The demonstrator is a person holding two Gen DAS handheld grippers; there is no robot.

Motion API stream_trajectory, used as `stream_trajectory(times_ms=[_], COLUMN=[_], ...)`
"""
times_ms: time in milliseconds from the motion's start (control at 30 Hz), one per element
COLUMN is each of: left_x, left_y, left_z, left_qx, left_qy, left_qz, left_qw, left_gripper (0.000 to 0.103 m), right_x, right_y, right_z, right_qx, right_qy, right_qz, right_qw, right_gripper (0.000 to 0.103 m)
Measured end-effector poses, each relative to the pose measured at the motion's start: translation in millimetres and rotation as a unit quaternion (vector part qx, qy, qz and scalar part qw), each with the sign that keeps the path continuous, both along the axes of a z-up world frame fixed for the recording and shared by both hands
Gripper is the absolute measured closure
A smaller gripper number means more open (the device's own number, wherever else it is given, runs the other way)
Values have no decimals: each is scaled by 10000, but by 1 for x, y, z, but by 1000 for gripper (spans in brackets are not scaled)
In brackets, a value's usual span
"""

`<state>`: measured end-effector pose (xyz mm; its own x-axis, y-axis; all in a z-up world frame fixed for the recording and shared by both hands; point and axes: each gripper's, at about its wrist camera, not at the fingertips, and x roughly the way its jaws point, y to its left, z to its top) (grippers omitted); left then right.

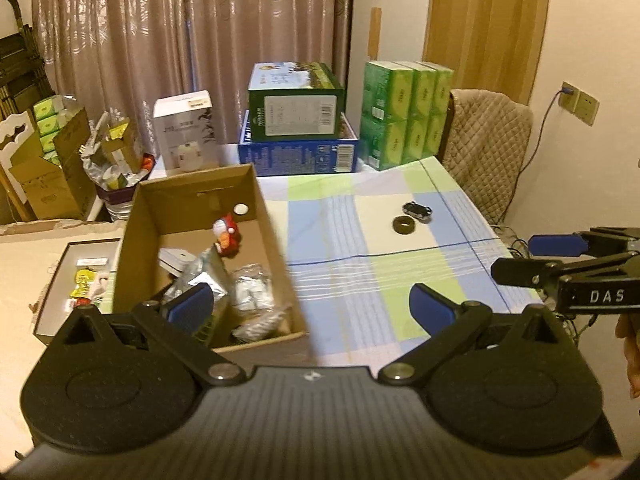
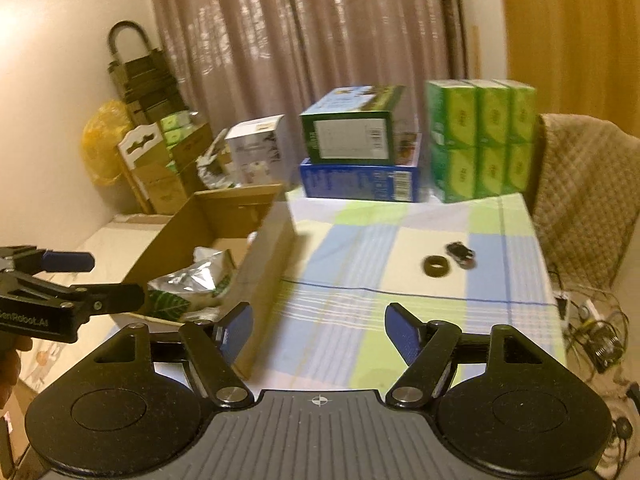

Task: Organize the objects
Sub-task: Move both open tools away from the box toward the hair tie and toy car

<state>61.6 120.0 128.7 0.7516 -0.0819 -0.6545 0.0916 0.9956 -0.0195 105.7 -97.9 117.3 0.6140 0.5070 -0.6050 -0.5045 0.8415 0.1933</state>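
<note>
An open cardboard box point(image 1: 256, 216) point(image 2: 276, 232) stands on the checked tablecloth at the left, holding a red and white toy figure point(image 1: 226, 234), a silver foil bag point(image 1: 200, 276) point(image 2: 192, 280) and several wrapped items. Farther right on the cloth lie a dark ring point(image 1: 404, 225) point(image 2: 436, 266) and a small black toy car point(image 1: 418, 212) point(image 2: 461, 256). My left gripper point(image 1: 312, 306) hovers by the box's right wall, open, nothing between its blue pads. My right gripper point(image 2: 318, 330) point(image 1: 528, 258) hangs over the cloth's near part, open and empty.
Stacked green and blue cartons point(image 1: 296, 128) and green tissue packs point(image 1: 404, 116) line the table's far edge, with a white box point(image 1: 186, 136) beside them. A shallow tray of small items point(image 1: 80, 284) sits left of the box. A padded chair point(image 1: 484, 148) and cables point(image 2: 592, 332) stand at the right.
</note>
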Motion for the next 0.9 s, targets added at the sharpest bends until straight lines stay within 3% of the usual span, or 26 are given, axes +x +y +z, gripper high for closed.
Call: stream_trajectory(times_ms=[533,900], left_x=[14,33], left_y=[-68,-111], left_z=[-24,-46], left_qx=[-102,-128], left_qy=[74,223], left_qz=[-490,-738], left_qw=[9987,9969], left_gripper=[1,1], right_x=[-7,-2], right_y=[-98,-127], right_z=[-26,-37], right_qx=[125,94], right_qy=[311,416], right_qz=[-1081,-1350], right_qw=[9936,9899], right_gripper=[32,32])
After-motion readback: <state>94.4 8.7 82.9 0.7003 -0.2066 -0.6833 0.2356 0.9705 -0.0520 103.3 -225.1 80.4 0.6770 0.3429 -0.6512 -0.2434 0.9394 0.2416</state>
